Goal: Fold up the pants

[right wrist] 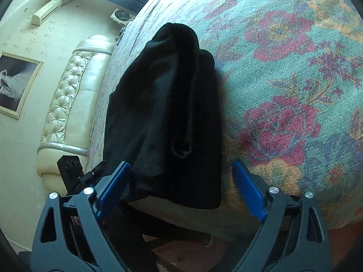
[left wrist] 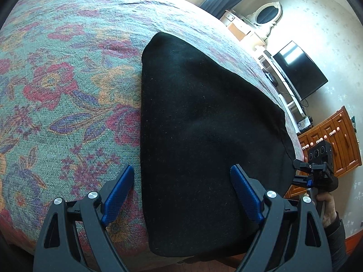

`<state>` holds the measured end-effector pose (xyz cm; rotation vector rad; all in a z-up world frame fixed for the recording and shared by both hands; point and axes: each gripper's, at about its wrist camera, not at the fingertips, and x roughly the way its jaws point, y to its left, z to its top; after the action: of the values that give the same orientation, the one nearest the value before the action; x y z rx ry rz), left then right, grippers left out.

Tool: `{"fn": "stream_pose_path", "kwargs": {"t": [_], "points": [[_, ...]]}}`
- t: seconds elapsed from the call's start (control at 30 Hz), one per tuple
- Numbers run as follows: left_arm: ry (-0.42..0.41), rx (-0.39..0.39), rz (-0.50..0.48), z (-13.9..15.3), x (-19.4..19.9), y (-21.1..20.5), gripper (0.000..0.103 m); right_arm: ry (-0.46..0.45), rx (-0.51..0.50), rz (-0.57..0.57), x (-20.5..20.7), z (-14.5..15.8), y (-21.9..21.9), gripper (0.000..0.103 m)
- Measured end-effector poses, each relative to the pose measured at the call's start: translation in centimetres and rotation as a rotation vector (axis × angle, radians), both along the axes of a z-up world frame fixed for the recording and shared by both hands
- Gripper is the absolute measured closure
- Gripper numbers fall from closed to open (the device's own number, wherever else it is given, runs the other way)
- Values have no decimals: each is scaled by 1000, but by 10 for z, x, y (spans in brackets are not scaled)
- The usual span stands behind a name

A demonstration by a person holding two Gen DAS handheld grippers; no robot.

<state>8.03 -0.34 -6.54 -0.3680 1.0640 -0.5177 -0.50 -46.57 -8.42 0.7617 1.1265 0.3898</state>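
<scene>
Black pants [left wrist: 204,124] lie folded on a floral bedspread [left wrist: 56,90], close to the bed's near edge. My left gripper [left wrist: 183,181] hovers open over their near left edge, with one blue pad [left wrist: 120,192] above the bedspread and the other above the cloth. In the right wrist view the pants [right wrist: 168,113] show a bunched fold with a rolled hem on top. My right gripper [right wrist: 181,181] stands open around their near end, its pads [right wrist: 248,188] clear of the cloth. A hand [left wrist: 326,206] holds the right gripper [left wrist: 317,170] at the bed's right edge.
Along the wall to the right are a black TV [left wrist: 299,72], a wooden cabinet [left wrist: 335,149] and an oval mirror [left wrist: 267,13]. A cream padded headboard [right wrist: 72,99] and a framed picture [right wrist: 15,83] sit to the left. The bedspread [right wrist: 295,90] spreads wide beyond the pants.
</scene>
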Motion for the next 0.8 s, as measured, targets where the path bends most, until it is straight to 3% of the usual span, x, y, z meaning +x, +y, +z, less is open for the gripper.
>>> {"fn": "stream_pose_path", "kwargs": {"t": [0.03, 0.13, 0.3, 0.43, 0.67, 0.8], "points": [[1, 0, 0, 0, 0, 0, 18, 4, 0, 8, 0, -1, 1, 50], [20, -15, 2, 1, -1, 1, 18, -3, -21, 13, -1, 1, 2, 61], [36, -39, -19, -1, -9, 7, 18, 11, 54, 7, -1, -8, -14, 67], [20, -48, -38, -15, -12, 9, 15, 20, 77, 9, -1, -16, -19, 67], [-58, 7, -92, -14, -20, 4, 14, 14, 146, 18, -7, -35, -53, 66], [-46, -8, -51, 5, -14, 15, 15, 36, 187, 31, -8, -32, -65, 48]]}}
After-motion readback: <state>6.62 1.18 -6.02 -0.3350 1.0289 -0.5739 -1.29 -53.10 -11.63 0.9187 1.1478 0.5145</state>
